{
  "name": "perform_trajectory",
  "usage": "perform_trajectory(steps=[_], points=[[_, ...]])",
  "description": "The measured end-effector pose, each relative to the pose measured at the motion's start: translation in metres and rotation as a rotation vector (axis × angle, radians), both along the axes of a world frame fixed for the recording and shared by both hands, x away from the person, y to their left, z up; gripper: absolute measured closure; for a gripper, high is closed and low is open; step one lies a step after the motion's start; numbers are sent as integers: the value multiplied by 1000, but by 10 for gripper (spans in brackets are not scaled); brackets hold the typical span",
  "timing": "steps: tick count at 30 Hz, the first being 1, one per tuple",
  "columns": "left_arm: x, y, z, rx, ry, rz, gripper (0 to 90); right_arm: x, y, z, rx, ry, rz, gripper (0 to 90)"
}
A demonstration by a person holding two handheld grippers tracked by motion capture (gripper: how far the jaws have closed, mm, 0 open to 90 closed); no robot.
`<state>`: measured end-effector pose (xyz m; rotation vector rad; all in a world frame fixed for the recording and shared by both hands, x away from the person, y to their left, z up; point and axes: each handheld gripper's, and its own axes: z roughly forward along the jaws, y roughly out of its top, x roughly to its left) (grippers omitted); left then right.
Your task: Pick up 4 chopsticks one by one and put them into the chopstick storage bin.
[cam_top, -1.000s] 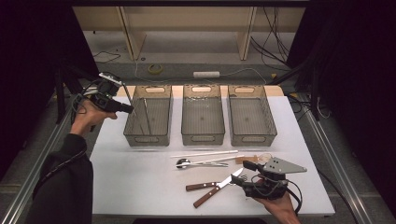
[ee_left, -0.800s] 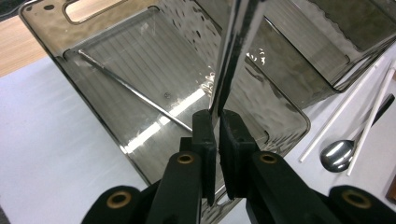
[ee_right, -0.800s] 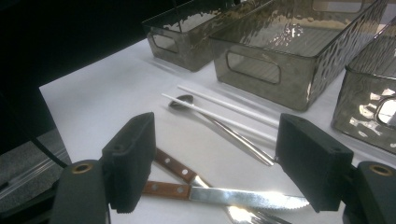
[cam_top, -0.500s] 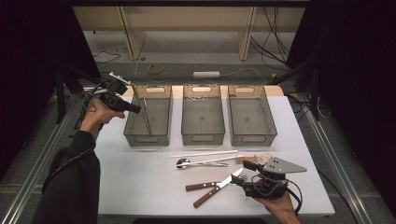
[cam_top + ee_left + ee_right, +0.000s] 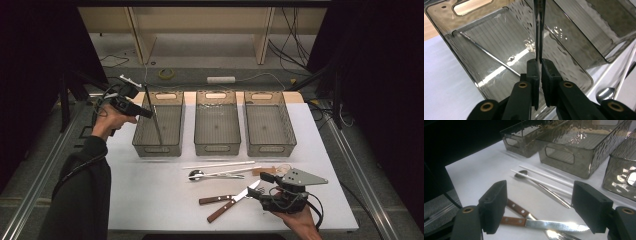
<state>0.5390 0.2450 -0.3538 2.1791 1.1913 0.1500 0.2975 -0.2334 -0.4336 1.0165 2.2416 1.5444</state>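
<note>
Metal rod clamped in left tool over left bin; right tool wide above knife

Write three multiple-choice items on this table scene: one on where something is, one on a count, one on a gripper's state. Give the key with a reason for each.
1. Where does the thin metal utensil held by the left gripper hang?
A. Over the leftmost bin
B. Over the rightmost bin
C. Flat on the table beside the knife

2. How many smoky see-through bins stand in the row?
A. Two
B. Three
C. Five

3. How do the right gripper's jaws stand?
A. Shut on the knife
B. Shut on a chopstick
C. Open, holding nothing

Key:
1 A: the high view shows the utensil reaching down into the leftmost bin.
2 B: the leftmost, middle bin and rightmost bin stand side by side.
3 C: the right gripper view shows the jaws wide apart above the wooden-handled knife, not touching it.
</note>
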Motion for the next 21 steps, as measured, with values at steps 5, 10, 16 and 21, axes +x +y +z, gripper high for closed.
perform_trajectory(steps=[5,10,16,21], points=[[6,-2,-4,2,-16,32,845,0,-1,0,3,-3,2,299],[4,-3,-4,-17,-17,47,648,-1,-2,0,5,1,2,298],[-2,-5,2,-20,-21,37,477,-1,-1,0,3,1,2,297],[-9,-5,10,-24,-38,43,424,-1,-1,0,4,0,-1,297]])
